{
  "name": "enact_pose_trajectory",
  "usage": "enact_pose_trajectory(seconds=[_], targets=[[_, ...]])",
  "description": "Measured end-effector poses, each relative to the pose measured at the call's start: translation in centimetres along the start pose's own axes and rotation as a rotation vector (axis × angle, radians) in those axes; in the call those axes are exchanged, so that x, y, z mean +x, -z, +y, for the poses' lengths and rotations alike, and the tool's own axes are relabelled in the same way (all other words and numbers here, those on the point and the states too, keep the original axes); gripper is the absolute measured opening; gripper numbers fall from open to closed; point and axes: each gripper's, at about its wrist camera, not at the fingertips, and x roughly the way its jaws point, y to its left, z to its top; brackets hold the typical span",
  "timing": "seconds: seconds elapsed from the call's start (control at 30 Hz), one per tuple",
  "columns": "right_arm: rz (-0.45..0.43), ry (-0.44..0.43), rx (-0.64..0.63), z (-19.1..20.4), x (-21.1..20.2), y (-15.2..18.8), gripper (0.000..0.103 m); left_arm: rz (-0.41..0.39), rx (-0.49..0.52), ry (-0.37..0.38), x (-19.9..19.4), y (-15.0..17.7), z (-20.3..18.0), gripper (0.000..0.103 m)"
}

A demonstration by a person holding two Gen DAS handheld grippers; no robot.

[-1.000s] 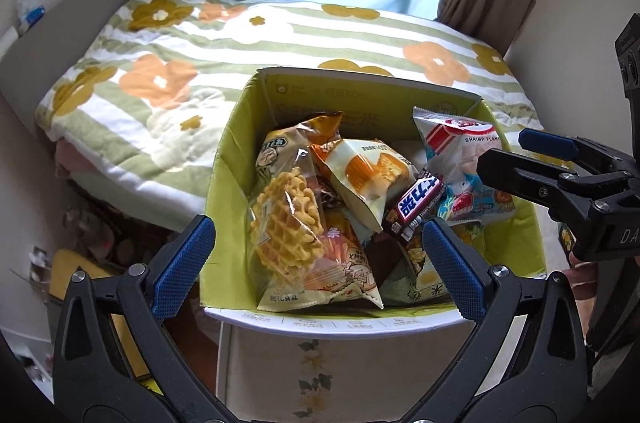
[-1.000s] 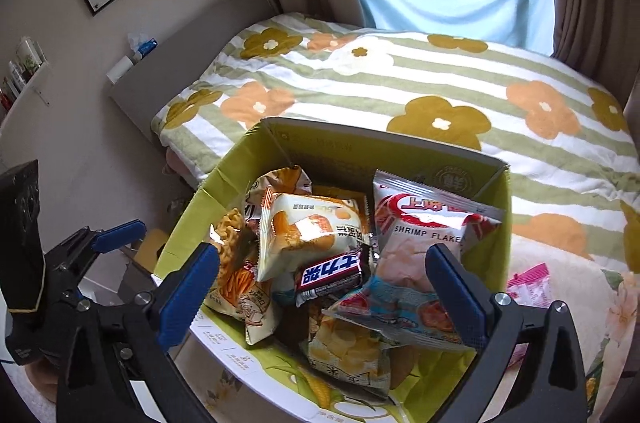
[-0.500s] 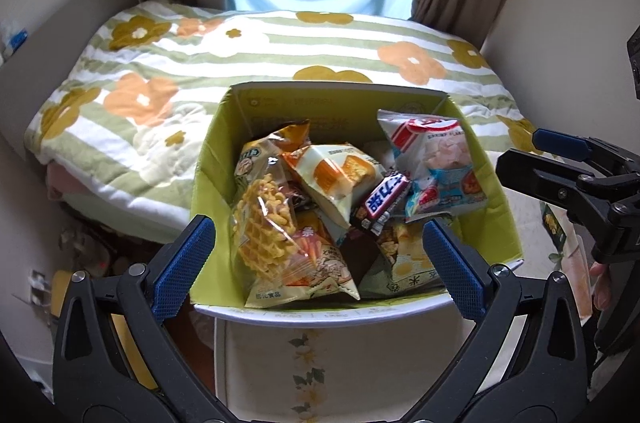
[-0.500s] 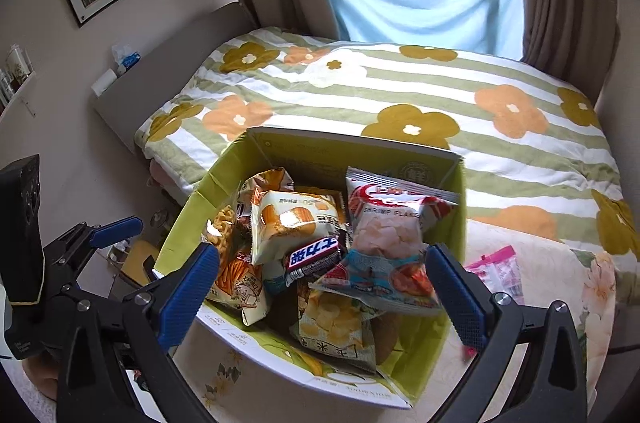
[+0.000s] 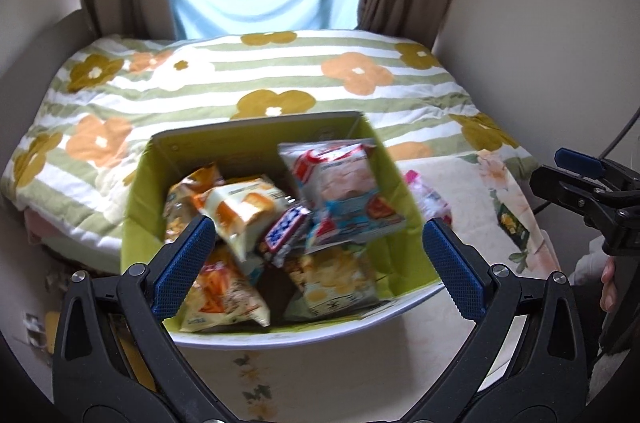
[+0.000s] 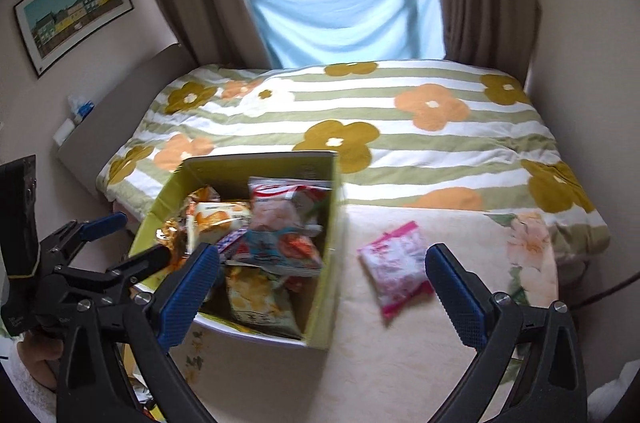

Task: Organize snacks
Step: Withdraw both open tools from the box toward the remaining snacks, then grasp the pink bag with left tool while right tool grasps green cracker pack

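A big bed (image 6: 360, 127) with a striped, flowery blanket sits under the window. In front of it is a table (image 6: 400, 363) with a cream flower cloth. A green box (image 5: 404, 223) sits on the table, at its left end. The box is full of snack bags. A red and blue shrimp bag (image 5: 340, 195) lies on top, at the right. A yellow bag (image 5: 240, 207) lies to its left, and a small blue candy bar (image 5: 286, 231) sits between them. A pink snack bag (image 6: 394, 263) lies flat on the cloth, just to the right of the box. The left gripper (image 5: 316, 263) has its fingers wide apart and holds nothing. The right gripper (image 6: 322, 293) is spread wide too, with nothing in it.
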Motion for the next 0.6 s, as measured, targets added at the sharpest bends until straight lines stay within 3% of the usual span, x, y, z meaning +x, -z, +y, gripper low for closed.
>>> enact_pose_trajectory(seconds=[0.3,0.6], targets=[[0.004,0.119,-0.020,-8.8,-2.9,1.7,0.103,0.037,0.014,0.065,2.7,-1.6,-9.8,0.103],[0.091,0.111,-0.006,-17.7,-0.1,5.1,0.102,0.142,-0.056,0.063,9.7,-1.2,-18.9,0.103]])
